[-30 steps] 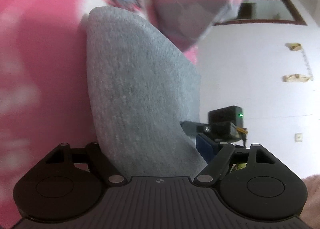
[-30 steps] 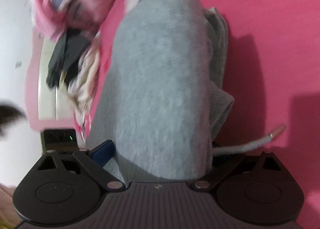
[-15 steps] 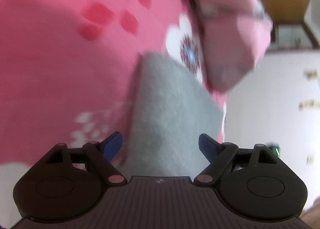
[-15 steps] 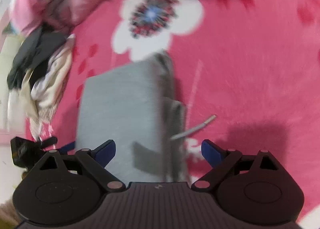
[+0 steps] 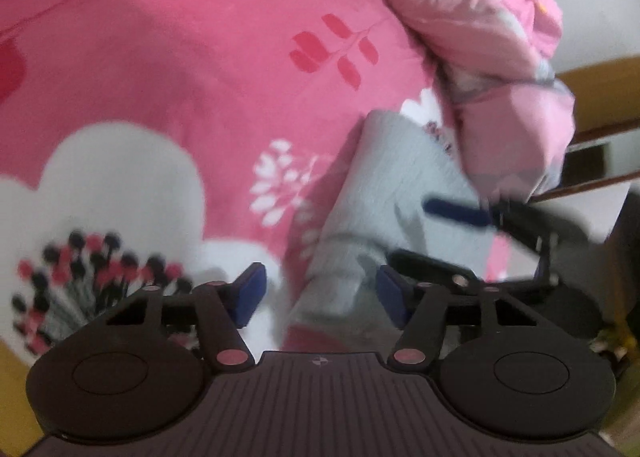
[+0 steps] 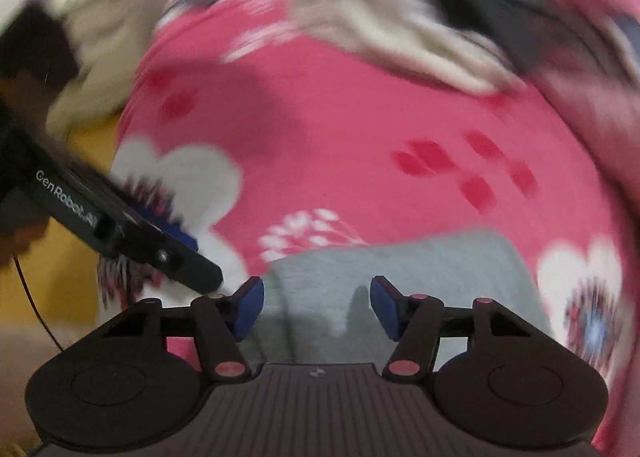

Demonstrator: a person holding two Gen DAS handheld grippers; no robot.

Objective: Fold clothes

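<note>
A pink floral bedsheet [image 5: 180, 69] spreads wide and mostly bare, bounded by a puffy pink quilt [image 5: 492, 57] at the right of the left wrist view and a blurred heap of beige and dark clothes [image 6: 380, 17] along its far side. The folded grey garment [image 6: 400, 269], soft knit and roughly rectangular, lies flat on the sheet beside the quilt. Both tilt downward over it: the left hand-held gripper [image 5: 320, 293] and right hand-held gripper [image 6: 318, 303] have just been closing, jaws half apart, pads pressing nothing.

Soft, even indoor light. Fisheye bending curves both views' edges. Motion blur smears the right-wrist view heavily, the left less; shadows are faint.
</note>
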